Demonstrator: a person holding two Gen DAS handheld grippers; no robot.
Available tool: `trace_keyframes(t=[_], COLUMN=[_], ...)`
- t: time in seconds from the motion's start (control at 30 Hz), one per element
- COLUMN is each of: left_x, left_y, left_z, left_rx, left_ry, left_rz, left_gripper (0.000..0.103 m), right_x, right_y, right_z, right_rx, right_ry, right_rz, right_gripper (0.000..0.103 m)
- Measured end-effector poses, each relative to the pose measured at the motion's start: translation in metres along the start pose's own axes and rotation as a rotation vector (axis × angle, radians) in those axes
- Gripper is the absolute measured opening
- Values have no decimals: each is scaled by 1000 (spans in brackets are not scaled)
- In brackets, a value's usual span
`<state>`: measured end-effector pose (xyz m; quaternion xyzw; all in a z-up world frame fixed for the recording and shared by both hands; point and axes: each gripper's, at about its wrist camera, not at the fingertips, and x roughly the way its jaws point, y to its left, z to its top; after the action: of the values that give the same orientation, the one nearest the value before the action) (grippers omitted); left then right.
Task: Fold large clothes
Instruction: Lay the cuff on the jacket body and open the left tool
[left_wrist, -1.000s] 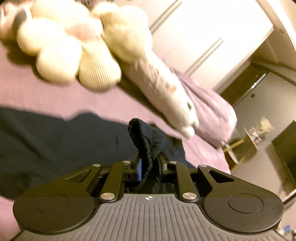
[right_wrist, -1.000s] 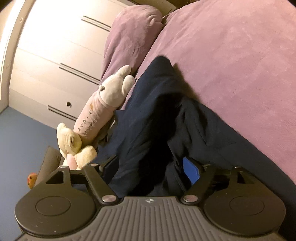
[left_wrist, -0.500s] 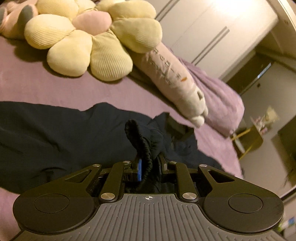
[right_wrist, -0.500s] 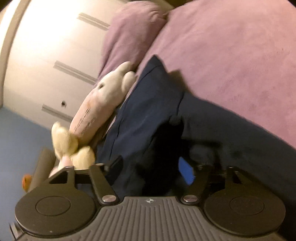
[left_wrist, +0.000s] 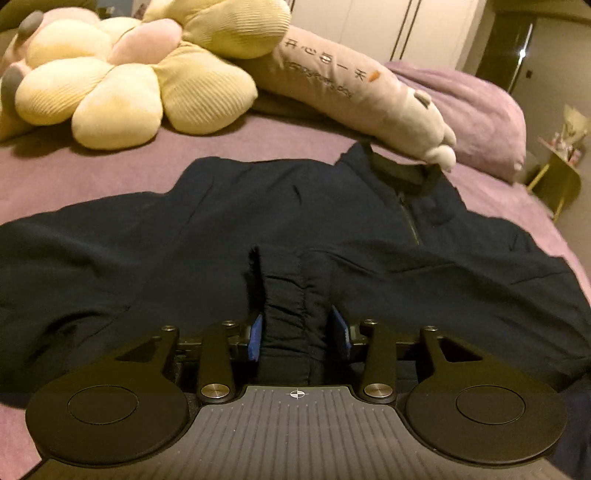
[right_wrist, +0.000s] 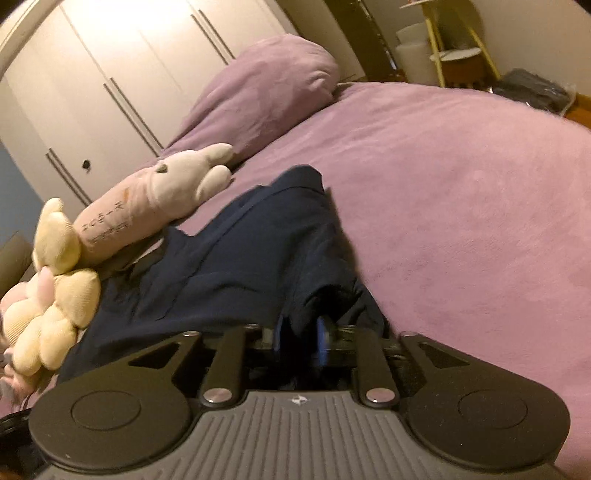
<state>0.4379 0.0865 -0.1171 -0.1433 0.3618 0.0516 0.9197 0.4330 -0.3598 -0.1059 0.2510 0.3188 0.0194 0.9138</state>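
— Where's the garment?

— The navy top lies on the bed, collar away from me. My left gripper pinches its hem; my right gripper clamps another fold.

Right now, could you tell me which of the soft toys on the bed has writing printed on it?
The long pink rabbit bolster; the yellow flower cushion beside it is plain.

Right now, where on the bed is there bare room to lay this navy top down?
Bare purple bedspread lies right of the navy top, running up to the purple pillow. It is crowded at the flower cushion and long plush, whose end touches the collar.
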Motion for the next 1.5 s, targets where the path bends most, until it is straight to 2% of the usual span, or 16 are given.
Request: trace_keyframes(t=[0.03,0.1,0.13,0.2,0.23,0.37,0.47,0.57,0.63,0.7,0.8,0.97,1.33,1.5], left_x=[-1,0,0,2,2,7,16,24,26,26,23,25,24,11], left_y=[3,7,6,2,-3,-14,-13,-14,-15,-17,-16,-15,-14,-4], left_z=[1,3,3,4,4,6,6,3,2,2,3,0,1,6], left_rx=[-9,-34,-46,-45,-28,71,80,89,95,97,88,108,127,77], left_ry=[0,2,-1,-6,-12,-41,-38,-34,-39,-42,-38,-29,8,63], left_rz=[-1,-20,-25,-25,-21,26,41,49,67,82,82,90,126,127], left_gripper=[48,46,45,45,45,43,43,49,58,61,63,84,101,103], right_x=[-10,-31,-33,-20,-13,27,52,73,75,80,81,76,81,87], right_y=[5,16,24,50,60,105,118,115,114,110,112,109,107,121], right_z=[1,-2,-3,-6,-10,-29,-40,-45,-46,-45,-43,-41,-48,-54], right_rx=[-45,-126,-162,-271,-318,-497,-593,-633,-682,-732,-780,-794,-868,-981], right_ry=[-38,-113,-120,-87,-74,-21,-16,25,-9,-21,-5,-16,-16,30], right_rz=[-23,-38,-35,-9,-6,13,-42,-106,-174,-230,-241,-261,-320,-387], right_gripper=[38,38,38,23,20,12,12,7,2,0,0,0,0,0])
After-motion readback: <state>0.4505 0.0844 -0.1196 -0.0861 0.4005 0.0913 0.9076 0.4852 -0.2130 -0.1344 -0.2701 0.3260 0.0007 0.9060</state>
